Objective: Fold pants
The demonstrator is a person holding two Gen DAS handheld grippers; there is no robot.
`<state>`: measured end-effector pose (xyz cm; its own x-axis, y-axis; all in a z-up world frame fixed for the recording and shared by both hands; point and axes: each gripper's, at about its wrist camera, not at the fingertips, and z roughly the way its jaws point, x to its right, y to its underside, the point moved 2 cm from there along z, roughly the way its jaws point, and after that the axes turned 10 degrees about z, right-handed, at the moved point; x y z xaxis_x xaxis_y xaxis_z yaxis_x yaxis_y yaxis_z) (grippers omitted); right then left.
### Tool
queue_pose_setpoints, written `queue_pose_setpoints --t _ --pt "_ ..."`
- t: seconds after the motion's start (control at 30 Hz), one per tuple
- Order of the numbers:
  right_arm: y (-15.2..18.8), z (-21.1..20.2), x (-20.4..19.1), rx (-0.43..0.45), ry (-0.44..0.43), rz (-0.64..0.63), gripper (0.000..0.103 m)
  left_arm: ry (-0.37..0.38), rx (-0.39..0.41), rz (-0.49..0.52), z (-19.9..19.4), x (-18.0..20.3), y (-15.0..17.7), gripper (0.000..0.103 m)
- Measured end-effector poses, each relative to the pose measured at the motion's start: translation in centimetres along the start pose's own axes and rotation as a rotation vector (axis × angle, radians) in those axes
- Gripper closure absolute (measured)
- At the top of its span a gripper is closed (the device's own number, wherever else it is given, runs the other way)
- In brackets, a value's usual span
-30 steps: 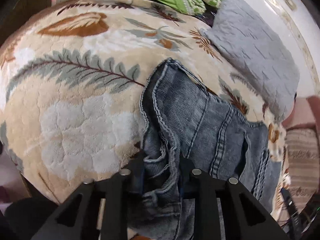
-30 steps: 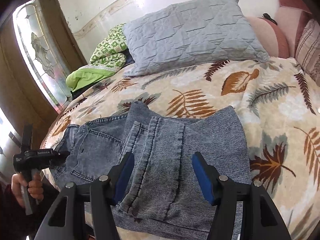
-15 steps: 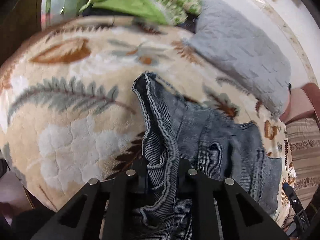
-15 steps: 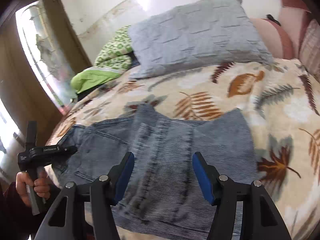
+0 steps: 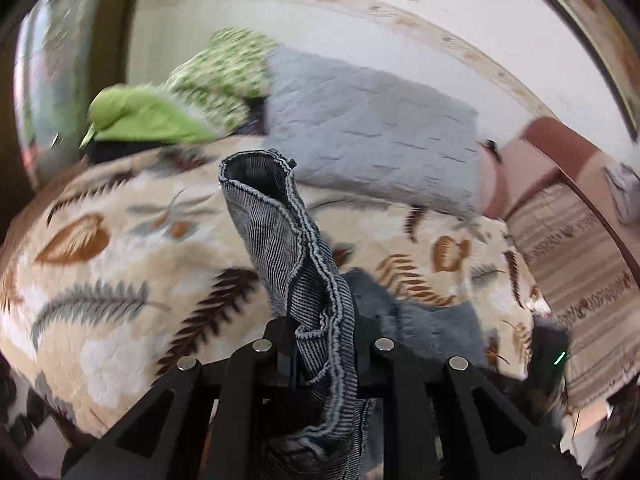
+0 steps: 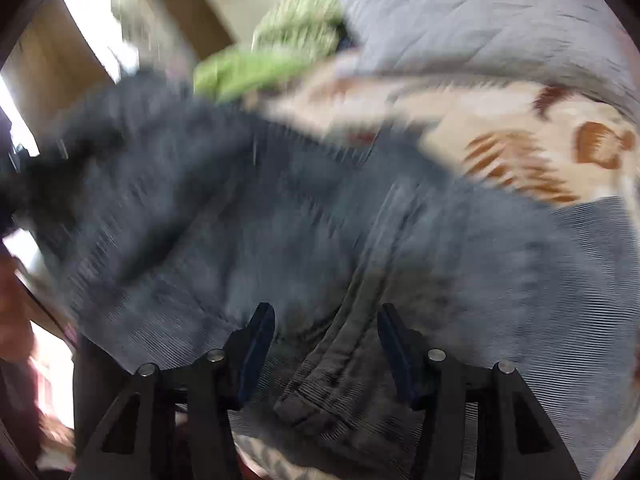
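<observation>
The blue-grey jeans (image 6: 320, 220) lie on the leaf-print bedspread (image 5: 100, 280). My left gripper (image 5: 320, 336) is shut on the jeans' waistband (image 5: 288, 248) and holds it raised above the bed, the band standing up in front of the camera. My right gripper (image 6: 326, 344) is open, its blue pads (image 6: 256, 340) spread just over the folded legs and a thick seam (image 6: 344, 368). The right wrist view is heavily blurred.
A grey quilted pillow (image 5: 372, 128) and green bedding (image 5: 180, 108) lie at the head of the bed by the white wall. A brown cushion (image 5: 540, 160) and striped cushions (image 5: 580, 260) sit at the right. A window (image 6: 92, 28) is at the left.
My left gripper has lifted the waistband up off the bed and swung toward the pillow side. My right gripper has dropped close over the jeans, still open.
</observation>
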<state>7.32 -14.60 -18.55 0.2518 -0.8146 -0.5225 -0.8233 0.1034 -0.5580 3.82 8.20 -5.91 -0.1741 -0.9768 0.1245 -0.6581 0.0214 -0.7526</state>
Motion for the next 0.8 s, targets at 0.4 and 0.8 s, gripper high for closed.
queue_pose_setpoints --t 0.4,0.8 --pt "-1.3 -18.2 18.6 0.571 -0.011 0.653 0.044 0.157 -0.157 0.312 5.9 21.4 -3.7 0.081" --pt "-2.0 -19.0 20.6 0.559 -0.002 0.683 0.043 0.151 -0.075 0.426 6.5 23.4 -4.6 0.045"
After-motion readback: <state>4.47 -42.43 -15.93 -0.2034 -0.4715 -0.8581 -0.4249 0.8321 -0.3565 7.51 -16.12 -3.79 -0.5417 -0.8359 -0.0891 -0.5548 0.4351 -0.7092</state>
